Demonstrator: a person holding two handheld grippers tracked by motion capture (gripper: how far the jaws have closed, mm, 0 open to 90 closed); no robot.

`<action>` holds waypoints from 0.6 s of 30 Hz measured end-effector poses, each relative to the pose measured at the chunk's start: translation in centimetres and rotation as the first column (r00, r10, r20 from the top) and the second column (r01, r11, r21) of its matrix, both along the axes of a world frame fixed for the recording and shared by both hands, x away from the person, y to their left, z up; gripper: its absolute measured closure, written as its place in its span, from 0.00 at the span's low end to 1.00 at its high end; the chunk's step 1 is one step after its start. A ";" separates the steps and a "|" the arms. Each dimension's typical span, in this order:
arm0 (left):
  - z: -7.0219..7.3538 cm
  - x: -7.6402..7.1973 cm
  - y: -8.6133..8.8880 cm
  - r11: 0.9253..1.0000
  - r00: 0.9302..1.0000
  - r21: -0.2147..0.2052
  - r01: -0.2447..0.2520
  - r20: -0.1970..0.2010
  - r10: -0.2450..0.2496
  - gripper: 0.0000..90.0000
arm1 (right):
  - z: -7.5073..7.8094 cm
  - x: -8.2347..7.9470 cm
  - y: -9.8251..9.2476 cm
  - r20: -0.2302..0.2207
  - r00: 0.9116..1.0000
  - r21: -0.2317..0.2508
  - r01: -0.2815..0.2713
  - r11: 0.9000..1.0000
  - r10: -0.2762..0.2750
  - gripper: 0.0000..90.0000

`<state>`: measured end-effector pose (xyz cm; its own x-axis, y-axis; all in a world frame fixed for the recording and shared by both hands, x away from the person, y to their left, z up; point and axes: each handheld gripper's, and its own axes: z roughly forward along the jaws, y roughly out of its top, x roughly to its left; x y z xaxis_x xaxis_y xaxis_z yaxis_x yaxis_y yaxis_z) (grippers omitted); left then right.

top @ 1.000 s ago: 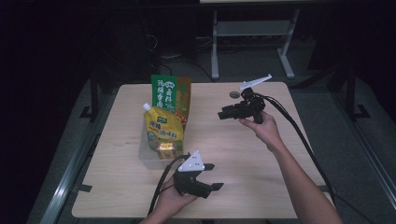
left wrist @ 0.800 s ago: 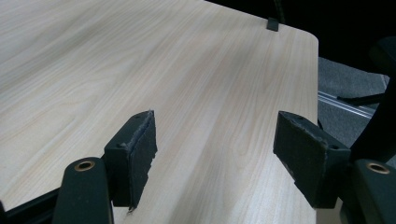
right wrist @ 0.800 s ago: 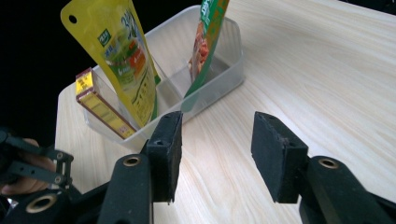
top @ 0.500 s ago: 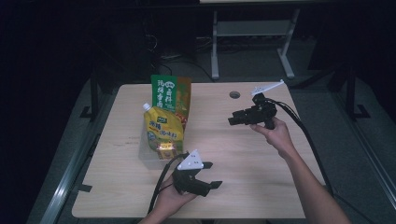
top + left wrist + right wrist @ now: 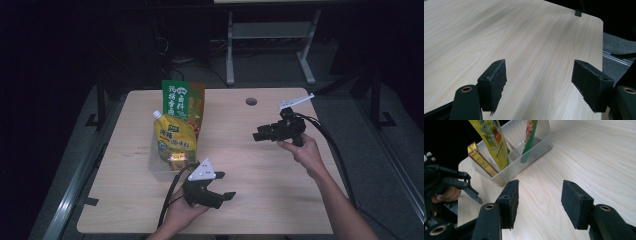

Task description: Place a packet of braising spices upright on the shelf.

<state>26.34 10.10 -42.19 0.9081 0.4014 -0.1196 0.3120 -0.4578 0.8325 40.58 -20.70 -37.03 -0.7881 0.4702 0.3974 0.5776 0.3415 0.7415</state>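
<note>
A clear plastic bin stands at the table's left middle. It holds a yellow spouted pouch, a tall green packet and a small yellow box. In the right gripper view the bin lies ahead with the pouch leaning in it. My right gripper hovers right of centre and points left toward the bin. Its jaws have just been opening and nothing is between them. My left gripper rests near the front edge, open over bare wood.
The wooden table has a round cable hole at the back. A metal frame stands on the dark floor behind. Cables trail off both grippers. The table's right edge is near the left gripper.
My right gripper has drifted to the right and toward the person, a little lower, with its jaws wider apart. The left gripper has stayed in place.
</note>
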 end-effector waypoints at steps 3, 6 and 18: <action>0.0 0.0 0.0 1.000 1.000 0.002 -0.003 0.000 0.003 0.30 | -0.4 -0.3 -0.5 -0.007 1.000 0.004 0.007 1.000 -0.007 0.52; 0.0 0.1 0.1 1.000 1.000 0.002 -0.007 0.001 0.007 0.30 | -0.7 -0.7 -1.0 -0.013 1.000 0.009 0.017 1.000 -0.017 0.51; -0.1 0.1 0.1 1.000 1.000 0.000 -0.019 0.002 0.019 0.30 | -2.0 -2.1 -3.1 -0.038 0.998 0.018 0.044 0.999 -0.043 0.50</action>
